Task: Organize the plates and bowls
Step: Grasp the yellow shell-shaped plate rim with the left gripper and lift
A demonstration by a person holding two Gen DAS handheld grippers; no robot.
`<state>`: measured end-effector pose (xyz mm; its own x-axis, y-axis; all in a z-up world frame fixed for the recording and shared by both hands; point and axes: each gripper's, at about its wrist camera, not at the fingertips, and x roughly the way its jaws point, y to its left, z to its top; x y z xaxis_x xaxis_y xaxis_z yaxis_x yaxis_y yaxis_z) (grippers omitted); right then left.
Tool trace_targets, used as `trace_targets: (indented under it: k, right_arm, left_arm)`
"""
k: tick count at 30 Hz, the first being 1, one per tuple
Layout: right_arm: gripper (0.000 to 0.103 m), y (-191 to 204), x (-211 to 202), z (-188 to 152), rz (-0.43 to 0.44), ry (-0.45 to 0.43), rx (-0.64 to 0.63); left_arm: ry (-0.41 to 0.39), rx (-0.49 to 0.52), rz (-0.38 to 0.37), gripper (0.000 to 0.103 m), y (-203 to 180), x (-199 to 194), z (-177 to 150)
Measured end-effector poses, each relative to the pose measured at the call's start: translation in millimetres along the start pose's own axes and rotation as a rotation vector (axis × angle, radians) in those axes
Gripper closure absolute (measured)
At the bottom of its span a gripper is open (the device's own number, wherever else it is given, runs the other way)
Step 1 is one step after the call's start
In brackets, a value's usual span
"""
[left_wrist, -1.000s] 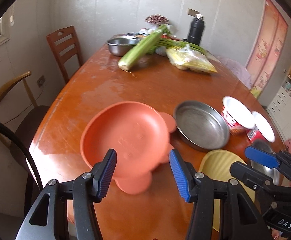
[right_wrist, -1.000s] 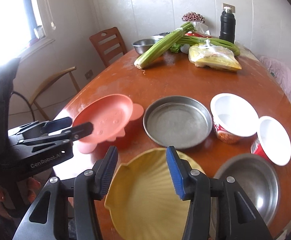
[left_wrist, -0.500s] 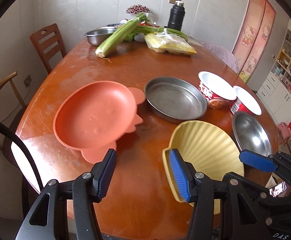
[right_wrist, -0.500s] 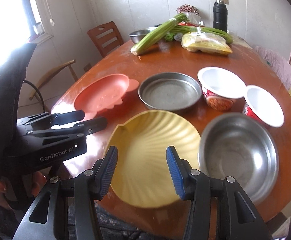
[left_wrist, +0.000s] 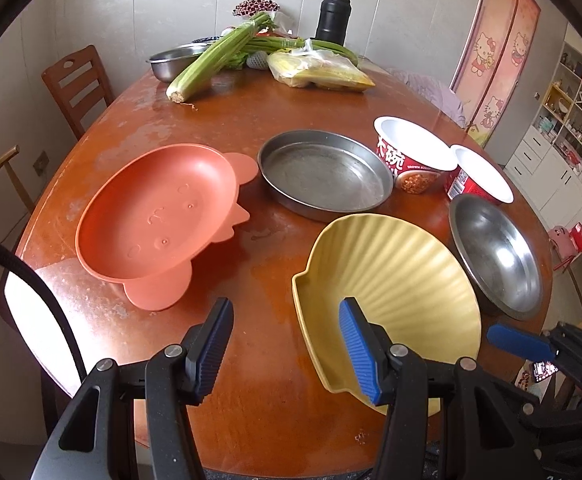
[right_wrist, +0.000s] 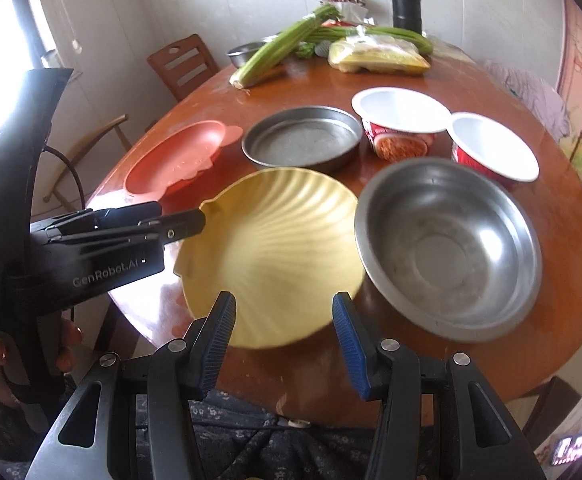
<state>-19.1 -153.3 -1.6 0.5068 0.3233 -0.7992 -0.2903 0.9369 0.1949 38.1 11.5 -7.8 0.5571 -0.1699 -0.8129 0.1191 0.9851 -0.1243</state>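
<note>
A yellow shell-shaped plate [left_wrist: 391,292] [right_wrist: 279,256] lies at the near table edge. An orange animal-shaped plate [left_wrist: 155,216] [right_wrist: 175,160] lies to its left. A flat steel pan [left_wrist: 325,174] [right_wrist: 303,142] sits behind them. A steel bowl [left_wrist: 495,248] [right_wrist: 447,248] sits right of the yellow plate. Two red paper bowls [left_wrist: 411,152] [right_wrist: 491,148] stand behind it. My left gripper [left_wrist: 287,348] is open and empty above the near edge, between the orange and yellow plates. My right gripper [right_wrist: 283,344] is open and empty, just short of the yellow plate's near rim.
Celery [left_wrist: 219,56], a bagged yellow food [left_wrist: 319,72], a steel bowl [left_wrist: 171,62] and a black flask [left_wrist: 331,16] sit at the table's far end. Wooden chairs [left_wrist: 77,84] stand to the left. The left gripper's body [right_wrist: 71,248] shows left in the right wrist view.
Both grippers have pulled back toward the near table edge and risen. The plates and bowls now look farther away. Nothing was picked up.
</note>
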Motion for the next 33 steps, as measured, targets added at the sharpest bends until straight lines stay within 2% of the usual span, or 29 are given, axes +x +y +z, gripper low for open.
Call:
trace_targets:
  k: [13, 18, 23, 27, 33]
  right_arm:
    - [0.051, -16, 18, -4, -0.038, 0.035, 0.119]
    - [0.051, -15, 24, -1, -0.041, 0.025, 0.116]
    - [0.054, -12, 34, 2, -0.049, 0.034, 0.106]
    - [0.060, -9, 37, 3, -0.063, 0.019, 0.087]
    - [0.062, 0, 40, 2, -0.071, 0.021, 0.046]
  left_arm:
    - [0.023, 0.009, -0.005, 0.048, -7, 22, 2]
    - [0.030, 0.015, -0.005, 0.048, -11, 29, 3]
    - [0.038, 0.007, -0.047, 0.048, -10, 37, 3]
    - [0.027, 0.011, -0.057, 0.059, -11, 38, 3]
    - [0.025, 0.008, -0.051, 0.060, -10, 35, 0]
